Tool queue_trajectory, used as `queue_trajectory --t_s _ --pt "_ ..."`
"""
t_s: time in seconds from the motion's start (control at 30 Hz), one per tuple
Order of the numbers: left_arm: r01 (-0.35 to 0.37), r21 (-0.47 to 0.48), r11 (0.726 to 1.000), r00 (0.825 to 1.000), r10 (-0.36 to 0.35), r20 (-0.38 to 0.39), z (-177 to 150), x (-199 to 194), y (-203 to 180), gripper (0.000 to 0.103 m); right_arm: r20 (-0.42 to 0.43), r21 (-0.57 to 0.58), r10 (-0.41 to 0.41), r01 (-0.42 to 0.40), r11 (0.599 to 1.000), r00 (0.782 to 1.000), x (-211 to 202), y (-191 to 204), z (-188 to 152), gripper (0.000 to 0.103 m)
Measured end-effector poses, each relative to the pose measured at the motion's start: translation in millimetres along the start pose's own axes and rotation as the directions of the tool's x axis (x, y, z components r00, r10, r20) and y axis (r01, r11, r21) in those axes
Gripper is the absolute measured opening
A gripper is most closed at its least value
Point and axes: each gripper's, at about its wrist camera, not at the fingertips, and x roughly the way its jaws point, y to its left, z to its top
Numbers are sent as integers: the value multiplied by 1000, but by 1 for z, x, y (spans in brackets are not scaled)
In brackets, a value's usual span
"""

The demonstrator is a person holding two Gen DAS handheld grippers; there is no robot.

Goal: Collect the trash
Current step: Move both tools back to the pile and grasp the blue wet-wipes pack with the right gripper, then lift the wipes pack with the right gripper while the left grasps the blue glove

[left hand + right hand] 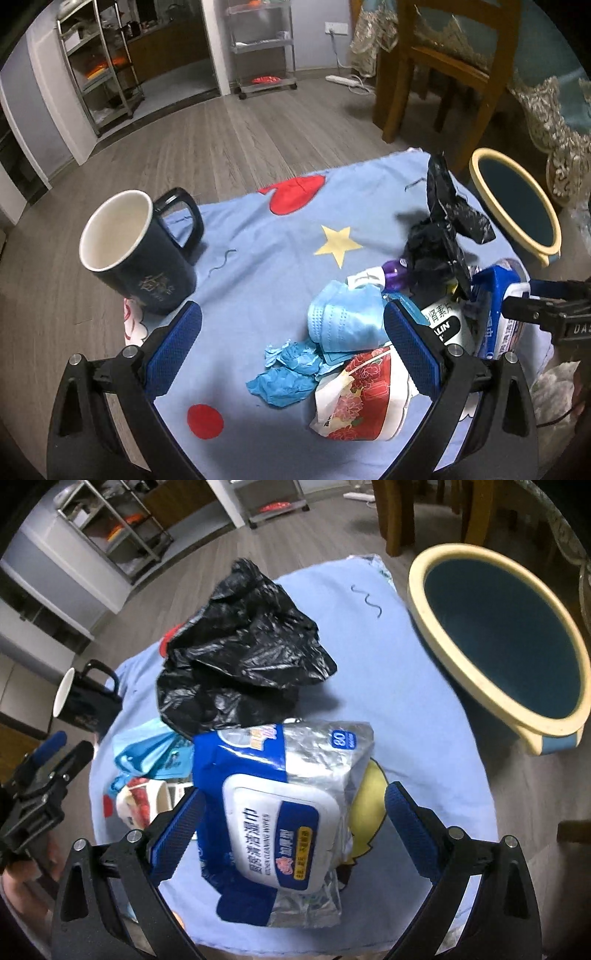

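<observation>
A pile of trash lies on the blue cloth (258,266). In the left wrist view it holds a blue face mask (345,321), crumpled blue paper (286,373), a crushed red-and-white paper cup (364,397), a black plastic bag (443,221) and a white box with black print (443,325). My left gripper (293,350) is open, with the mask and blue paper between its fingers. My right gripper (293,830) is open around a blue-and-white wet wipes pack (280,812). The black bag (240,657) lies beyond it. A blue bin with a cream rim (498,635) stands at the right.
A dark mug (136,251) stands on the cloth at the left. The bin (517,206) sits past the table's right edge. A wooden chair (436,74) and metal shelves (99,66) stand on the wood floor behind.
</observation>
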Motion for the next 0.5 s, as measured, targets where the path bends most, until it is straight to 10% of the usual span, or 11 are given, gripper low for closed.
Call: queue_trajectory --t_s 0.23,0.5 --pt "1 5 1000 999 -1 -38 1 17 -6 97 -37 -28 5 -6 1000 999 5 3 -1 65" --pt "18 67 998 996 -12 -89 -1 28 -24 97 6 -54 65 -65 996 998 -28 14 -1 61"
